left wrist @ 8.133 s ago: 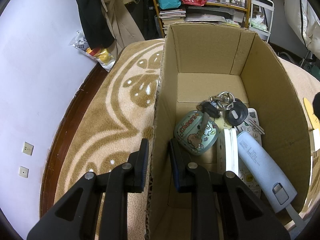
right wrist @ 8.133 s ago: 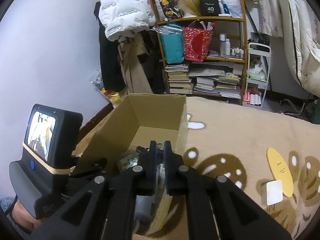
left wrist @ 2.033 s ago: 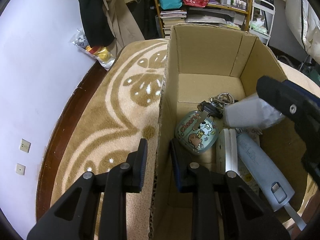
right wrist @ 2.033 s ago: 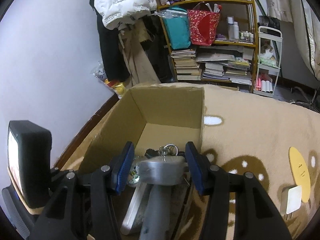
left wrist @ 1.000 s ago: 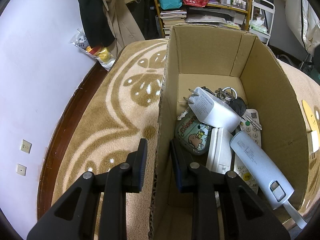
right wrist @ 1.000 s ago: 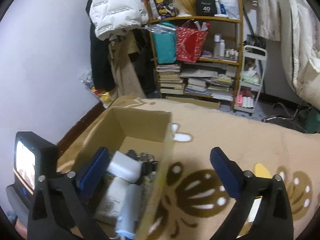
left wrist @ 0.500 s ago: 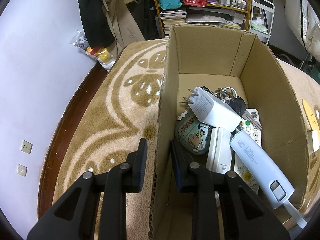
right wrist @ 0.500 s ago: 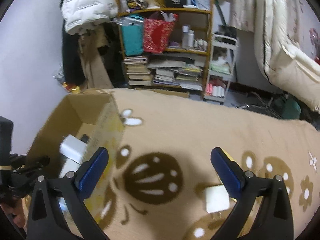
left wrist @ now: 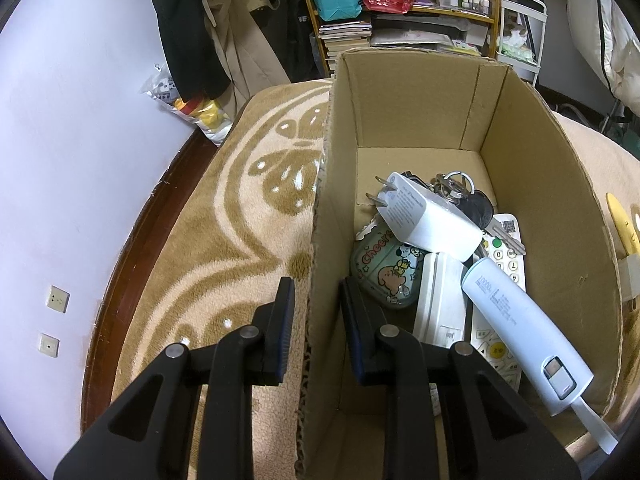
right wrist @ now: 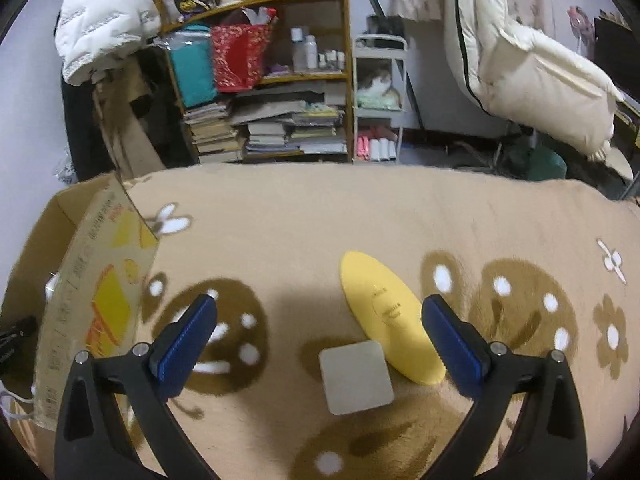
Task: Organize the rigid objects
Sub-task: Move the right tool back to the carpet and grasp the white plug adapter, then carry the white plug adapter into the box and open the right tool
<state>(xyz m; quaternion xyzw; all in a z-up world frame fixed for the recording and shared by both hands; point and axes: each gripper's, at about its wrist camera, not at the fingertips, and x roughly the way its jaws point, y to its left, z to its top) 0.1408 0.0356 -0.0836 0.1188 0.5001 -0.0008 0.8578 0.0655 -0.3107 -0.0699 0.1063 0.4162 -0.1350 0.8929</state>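
Cluttered bedroom; patterned beige blanket (right wrist: 304, 216) as work surface.
Left gripper (left wrist: 316, 300): fingers pinching cardboard box (left wrist: 416, 96) wall.
Right gripper (right wrist: 318, 328): fingers spread wide above white square (right wrist: 356, 376), touching yellow oval (right wrist: 388, 316).
Risks, judged: thin flat square slipping on soft pile; oval nudged or caught alongside; box tipping if pinch loosens.

You're in lived-in bedroom at home: wooden bookshelf (right wrist: 276, 80) crammed with stacked books, bottles, bags; coats (left wrist: 200, 28) hanging by wall; white duvet (right wrist: 532, 64) heaped at right; patterned plush blanket (right wrist: 360, 220) underfoot.
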